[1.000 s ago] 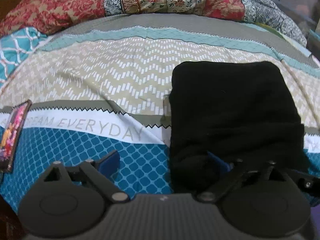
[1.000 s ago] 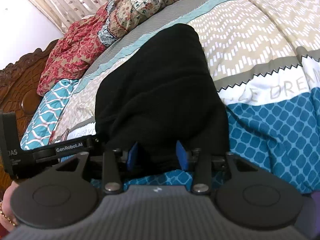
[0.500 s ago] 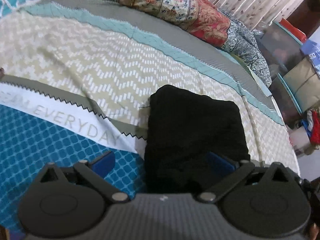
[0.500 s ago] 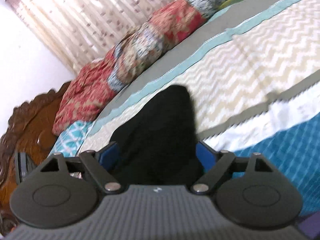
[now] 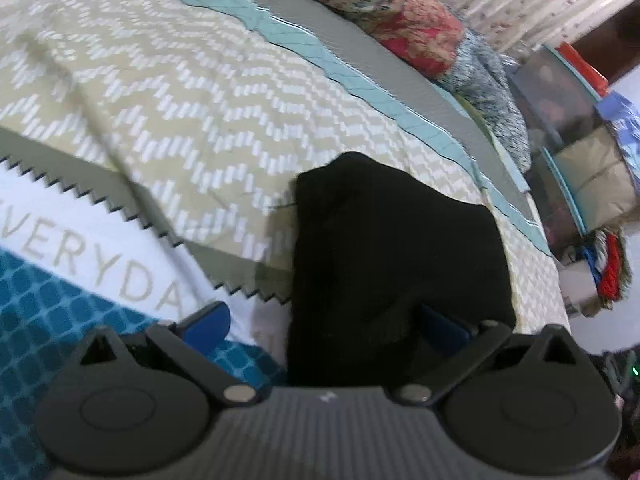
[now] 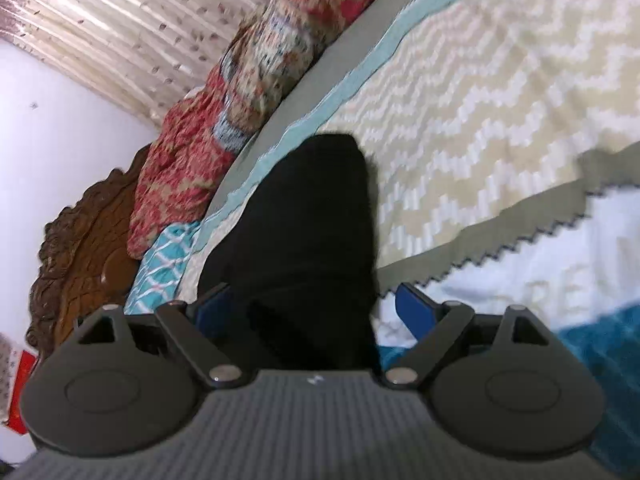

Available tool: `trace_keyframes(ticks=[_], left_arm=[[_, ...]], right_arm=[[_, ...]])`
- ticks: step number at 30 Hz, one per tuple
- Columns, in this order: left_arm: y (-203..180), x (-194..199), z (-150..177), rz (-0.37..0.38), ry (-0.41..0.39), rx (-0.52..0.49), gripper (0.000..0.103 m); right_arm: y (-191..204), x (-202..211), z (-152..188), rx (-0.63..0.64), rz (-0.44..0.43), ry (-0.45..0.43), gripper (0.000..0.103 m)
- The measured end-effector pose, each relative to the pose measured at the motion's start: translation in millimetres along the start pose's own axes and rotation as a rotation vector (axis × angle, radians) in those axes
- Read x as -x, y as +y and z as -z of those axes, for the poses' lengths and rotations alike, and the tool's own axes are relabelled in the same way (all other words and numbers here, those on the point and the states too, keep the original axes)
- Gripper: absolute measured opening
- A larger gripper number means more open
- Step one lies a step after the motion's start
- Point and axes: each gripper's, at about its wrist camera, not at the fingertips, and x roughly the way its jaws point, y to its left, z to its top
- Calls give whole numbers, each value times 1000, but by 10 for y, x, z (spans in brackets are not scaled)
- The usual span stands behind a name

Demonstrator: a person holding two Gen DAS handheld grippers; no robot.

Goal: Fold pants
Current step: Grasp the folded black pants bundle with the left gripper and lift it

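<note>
- One pair of black pants [image 5: 396,256] lies folded into a thick, soft block on the bed, on the beige zigzag band of the bedspread [image 5: 168,120]. The cloth is matte and so dark that folds hardly show. Its near end reaches down between the fingers of both tongs.
- The bedspread is one smooth printed cotton sheet in bands: grey, pale teal, beige with white zigzag dashes, a saw-tooth grey strip, white with grey letters, and deep teal with rounded squares.
- Left tongs [image 5: 328,322]: black plastic body with a ribbed top and two round discs, and two blue pads. The jaws stand spread wide. One pad sits over the bedspread beside the pants, the other at the edge of the black cloth; neither is pressing it together.
- Right tongs [image 6: 316,304]: same build, two blue pads. The jaws have just been opening and now stand wide, with the near end of the pants between them, not pinched.
- One rumpled quilt [image 6: 224,120] of red, floral and blue patchwork is heaped along the far edge of the bed.
- One carved dark wooden headboard [image 6: 80,240], glossy with scrolled edges, shows in the right wrist view.
- A pleated cream curtain [image 6: 120,12] with small leaf marks hangs behind.
- Stacked boxes [image 5: 576,120] stand beside the bed in the left wrist view, too blurred to count.
</note>
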Motion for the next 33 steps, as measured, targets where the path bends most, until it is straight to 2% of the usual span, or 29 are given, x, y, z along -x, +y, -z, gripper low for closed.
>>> trace_keyframes(ticks=[2, 4, 5, 6, 8, 11, 15, 18, 22, 25, 28, 29, 30, 31, 32, 33], left_arm=[[-24, -32, -15, 66, 27, -16, 103], [-40, -110, -3, 176, 83, -11, 103], [-70, -160, 17, 189, 101, -18, 103], [-114, -209, 37, 159, 101, -50, 103], [-159, -240, 42, 143, 87, -108, 103], [-107, -167, -14, 138, 74, -73, 103], [20, 7, -99, 62, -17, -57, 103], [121, -68, -160, 75, 5, -14, 103], [-13, -165, -208, 94, 3, -55, 103], [-114, -228, -180, 113, 19, -83, 103], [-299, -286, -72, 82, 17, -154, 102], [-351, -297, -42, 108, 32, -168, 101], [-410, -313, -4, 143, 64, -177, 101], [-462, -293, 51, 140, 61, -192, 98], [-547, -265, 124, 121, 49, -235, 95], [-624, -230, 196, 105, 34, -282, 90]], right_arm=[[-8, -96, -18, 4, -14, 29, 90], [21, -188, -35, 14, -37, 44, 91], [49, -232, -36, 16, -34, 46, 91], [76, -267, -36, 28, -27, 50, 91], [153, -340, -37, 76, -7, 63, 91], [135, -308, -52, 94, -21, 75, 90], [18, -125, -57, 88, -21, 31, 90], [-57, -111, -28, 43, -52, 6, 90], [43, -193, -33, 50, -82, 4, 91], [160, -271, -31, 105, -59, 7, 91], [136, -360, -40, 112, -30, 33, 91], [132, -368, -39, 115, -28, 34, 91], [142, -361, -33, 124, -28, 35, 87], [161, -355, -25, 137, -28, 39, 82], [164, -335, -11, 150, -24, 52, 69], [157, -308, 0, 153, -23, 66, 64]])
